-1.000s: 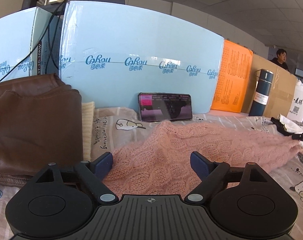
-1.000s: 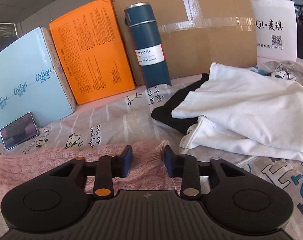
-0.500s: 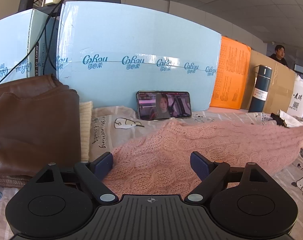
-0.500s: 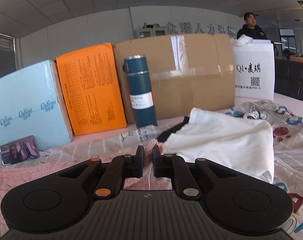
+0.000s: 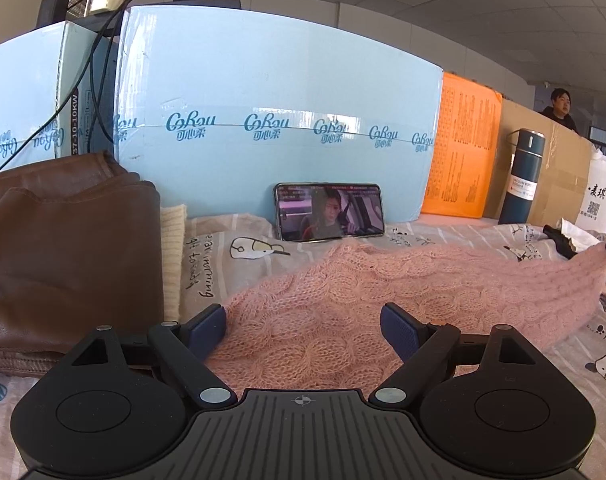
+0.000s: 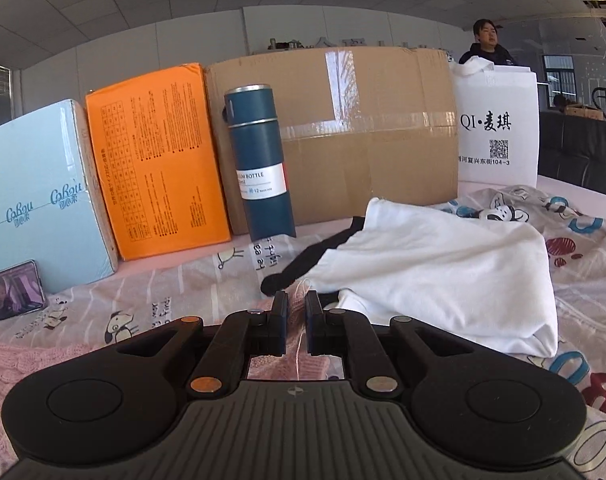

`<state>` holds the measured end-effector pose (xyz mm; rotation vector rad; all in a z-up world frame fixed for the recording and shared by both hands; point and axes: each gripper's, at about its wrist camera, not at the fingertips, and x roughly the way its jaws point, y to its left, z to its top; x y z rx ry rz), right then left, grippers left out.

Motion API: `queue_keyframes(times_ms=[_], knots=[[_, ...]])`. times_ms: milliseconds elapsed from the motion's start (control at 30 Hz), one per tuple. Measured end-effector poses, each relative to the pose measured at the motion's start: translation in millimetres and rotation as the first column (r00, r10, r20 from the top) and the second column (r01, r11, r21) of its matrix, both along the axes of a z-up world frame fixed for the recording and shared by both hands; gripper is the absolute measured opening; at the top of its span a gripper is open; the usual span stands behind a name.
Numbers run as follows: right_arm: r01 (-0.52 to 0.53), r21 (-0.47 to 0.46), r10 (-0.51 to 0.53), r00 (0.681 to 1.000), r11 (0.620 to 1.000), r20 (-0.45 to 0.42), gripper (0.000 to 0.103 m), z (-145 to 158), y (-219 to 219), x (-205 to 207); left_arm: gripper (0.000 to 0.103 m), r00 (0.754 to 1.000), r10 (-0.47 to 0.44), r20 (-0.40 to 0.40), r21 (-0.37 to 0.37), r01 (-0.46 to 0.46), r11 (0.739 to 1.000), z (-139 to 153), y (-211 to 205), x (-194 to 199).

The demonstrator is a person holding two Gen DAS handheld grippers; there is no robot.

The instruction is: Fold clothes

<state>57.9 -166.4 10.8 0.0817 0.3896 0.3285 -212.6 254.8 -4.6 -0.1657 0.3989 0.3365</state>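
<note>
A pink cable-knit sweater [image 5: 363, 292] lies across the printed bedsheet [image 5: 223, 256]. My left gripper [image 5: 303, 326] stands open just above its near part, the knit showing between the wide-apart fingers without touching the pads. In the right wrist view my right gripper [image 6: 296, 312] is shut on the far end of the pink sweater [image 6: 279, 364], with a bit of knit and loose threads pinched between the pads. From the left wrist view that end is lifted at the far right, and the knit stretches up toward it.
A folded brown leather garment [image 5: 63, 256] lies left, a cream knit [image 5: 173, 256] beside it. A phone [image 5: 329, 211] leans on the blue box [image 5: 279, 120]. An orange box [image 6: 159, 160], teal bottle [image 6: 261, 164], cardboard box [image 6: 363, 132] and white bag [image 6: 497, 128] line the back. White garment [image 6: 443, 268] over black cloth lies right. A person [image 6: 487, 46] stands behind.
My right gripper has shut on the sweater's end and lifted it; the view tilted up. The sweater's right end rose off the sheet and pulled taut. The left gripper stayed still.
</note>
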Motion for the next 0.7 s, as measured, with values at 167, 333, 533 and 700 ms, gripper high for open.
queue_keyframes(times_ms=[167,333,533,700], knots=[[0.031,-0.073,-0.035,0.998,0.997,-0.053,0.008,-15.1,9.9,15.6,0.087,1.0,-0.002,0.004,0.002,0.002,1.0,0.6,-0.7,-1.0],[0.038,-0.06,-0.044,0.995,0.997,-0.089,0.008,-19.7,7.4,16.7,0.087,1.0,-0.001,0.006,0.005,0.001,1.0,1.2,-1.1,-1.4],[0.139,0.069,-0.128,0.982,0.988,-0.138,0.079,-6.8,-11.6,-2.5,0.089,1.0,0.007,0.014,0.003,-0.007,1.0,2.3,-0.6,-2.7],[0.156,0.272,-0.066,0.948,0.95,-0.311,0.085,-8.3,-28.7,-7.7,0.089,1.0,0.005,0.012,0.002,-0.005,1.0,2.0,-1.0,-2.6]])
